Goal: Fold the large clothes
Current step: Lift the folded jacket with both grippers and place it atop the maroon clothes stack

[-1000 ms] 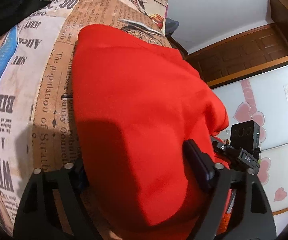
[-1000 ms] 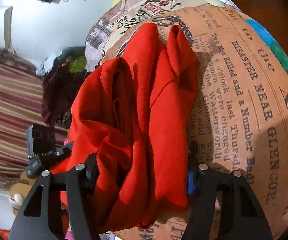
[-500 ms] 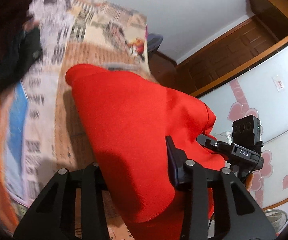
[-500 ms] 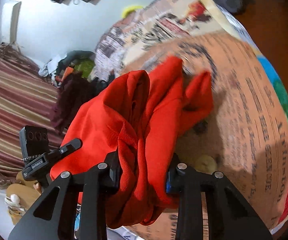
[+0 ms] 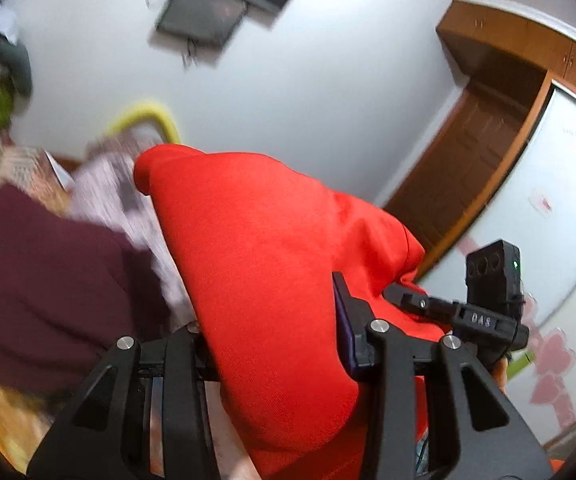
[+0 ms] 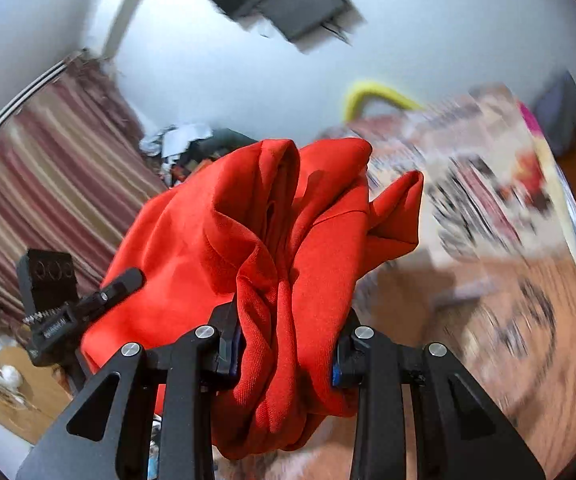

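My left camera looks along my left fingers [image 5: 203, 344], tilted up toward the white wall and the wall screen [image 5: 223, 4] — red garment [image 5: 271, 280] pressed close against the lens. My right camera, beside it, faces the same way; both share that screen [image 6: 288, 0], the garment [image 6: 288, 260] and the bed [image 6: 488, 240].

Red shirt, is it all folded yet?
Not yet. The grabbing part is done: the left gripper and right gripper both pinch the red garment, holding it bunched and wrinkly above the newspaper-print bed. Laying it flat and folding it is left.
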A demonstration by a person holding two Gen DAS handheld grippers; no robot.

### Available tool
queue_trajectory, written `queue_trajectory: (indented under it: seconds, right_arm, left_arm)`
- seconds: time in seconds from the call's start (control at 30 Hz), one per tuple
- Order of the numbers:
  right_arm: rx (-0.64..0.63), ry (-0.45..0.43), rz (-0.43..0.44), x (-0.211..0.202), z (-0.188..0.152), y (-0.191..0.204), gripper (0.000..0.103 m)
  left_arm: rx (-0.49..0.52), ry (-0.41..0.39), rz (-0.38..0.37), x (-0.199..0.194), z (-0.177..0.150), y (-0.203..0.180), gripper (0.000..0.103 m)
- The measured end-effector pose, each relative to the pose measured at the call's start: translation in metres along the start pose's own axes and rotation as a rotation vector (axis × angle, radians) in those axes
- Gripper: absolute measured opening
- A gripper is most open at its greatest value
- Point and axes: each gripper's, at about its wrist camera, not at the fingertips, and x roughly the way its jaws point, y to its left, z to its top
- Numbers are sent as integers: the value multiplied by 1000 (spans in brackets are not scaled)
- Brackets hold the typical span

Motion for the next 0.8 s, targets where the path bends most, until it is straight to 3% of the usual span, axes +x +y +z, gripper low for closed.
queue_trajectory:
  seconds: [0.2,0.33,0.47,0.6,0.7,0.8]
  right_arm:
    - [-97,-30,77,83,28,57,28]
    - [-73,-8,137,151,29,65,28]
    - [-44,82,131,227,15,56,28]
    - [-38,218,62,281,-10,36,28]
    - [-60,229,58,282,-20,28,29]
    - [-122,214,26,274,-16,38,31]
  left_arm:
    - [5,-96,92,-30,53,76,40]
    - [43,-104,190,-27,66,131,40]
    - [-20,-3,298,2,52,206,40]
    - [-166,143,314,37,20,282,43]
    - [-155,94,295,35,7,299,57]
    - [-74,72,367,35,4,292,69]
